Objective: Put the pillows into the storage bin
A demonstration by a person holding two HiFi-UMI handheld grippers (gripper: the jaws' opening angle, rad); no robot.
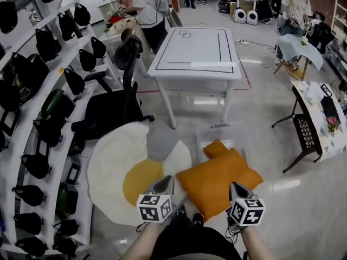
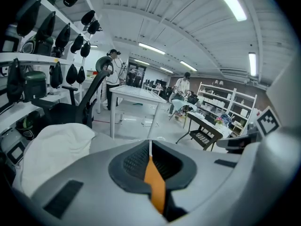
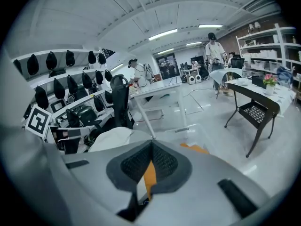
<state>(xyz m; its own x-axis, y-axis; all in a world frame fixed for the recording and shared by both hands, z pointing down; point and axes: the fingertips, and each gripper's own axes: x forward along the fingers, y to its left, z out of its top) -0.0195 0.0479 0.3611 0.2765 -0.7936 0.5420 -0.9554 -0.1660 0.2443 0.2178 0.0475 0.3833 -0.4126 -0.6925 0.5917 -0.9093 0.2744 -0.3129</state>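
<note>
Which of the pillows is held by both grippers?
The orange pillow, pinched by the left gripper and the right gripper; the white fried-egg pillow and the grey pillow lie ungripped.

**A:** Where is the orange pillow point(image 1: 219, 180)?

**B:** It is up in the air, big and soft. The left gripper point(image 1: 165, 181) and the right gripper point(image 1: 236, 186) each pinch a near corner. Its far end reaches over the clear storage bin point(image 1: 238, 131) on the floor.

**A:** Any other pillows?

**B:** A round white egg pillow point(image 1: 108, 161) with a yellow middle lies flat, left of the bin. A grey pillow point(image 1: 161, 141) rests on its far edge.
</note>
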